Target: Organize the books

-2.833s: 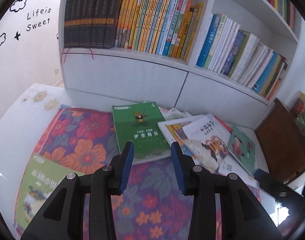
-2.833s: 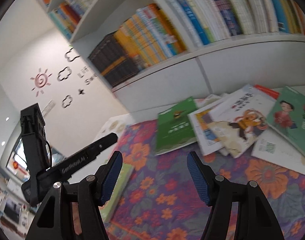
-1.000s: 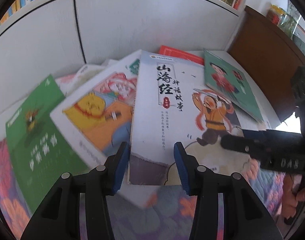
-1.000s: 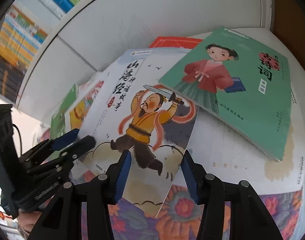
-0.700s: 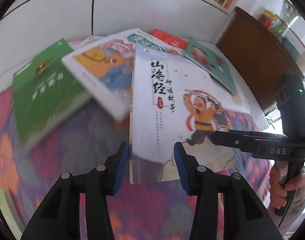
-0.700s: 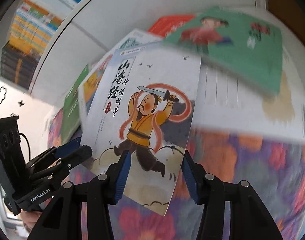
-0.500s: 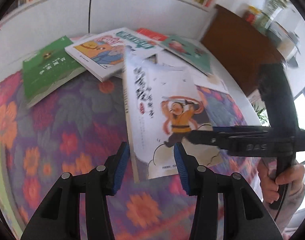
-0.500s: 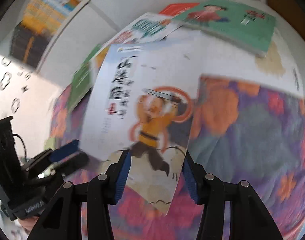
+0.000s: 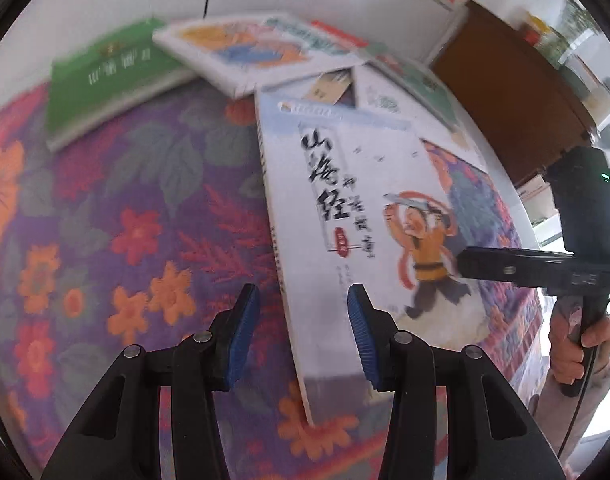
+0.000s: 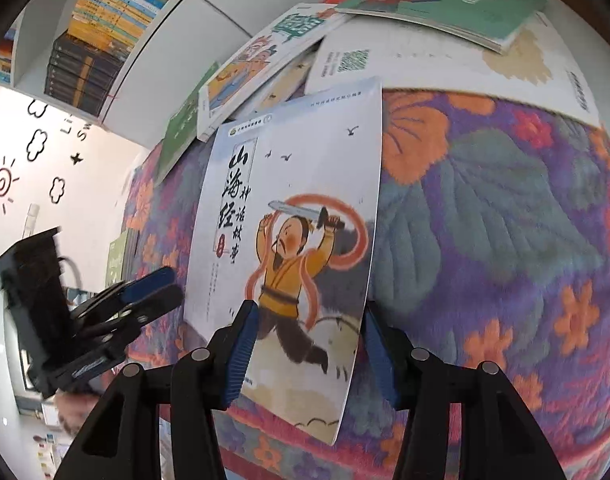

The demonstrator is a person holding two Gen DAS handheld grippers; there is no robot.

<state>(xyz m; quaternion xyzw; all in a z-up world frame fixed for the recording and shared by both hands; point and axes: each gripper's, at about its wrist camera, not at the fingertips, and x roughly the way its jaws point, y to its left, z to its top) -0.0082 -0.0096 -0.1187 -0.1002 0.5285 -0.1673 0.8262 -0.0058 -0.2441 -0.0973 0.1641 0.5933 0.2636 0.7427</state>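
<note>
thin picture book lifted by two grippers over a flowered cloth

a slim white picture book (image 10: 289, 240) with a sword-waving figure is held up over the floral cloth (image 10: 485, 216), apart from the heap of other books (image 10: 385, 28) by the shelf (image 10: 105, 20). the left gripper (image 9: 303, 334) grasps its spine edge; the right gripper (image 10: 305, 344) has just been opening, its pads straddling the lower edge, contact unclear. it looks light and floppy, the cover bowing; best held at the stiffer spine.
</note>
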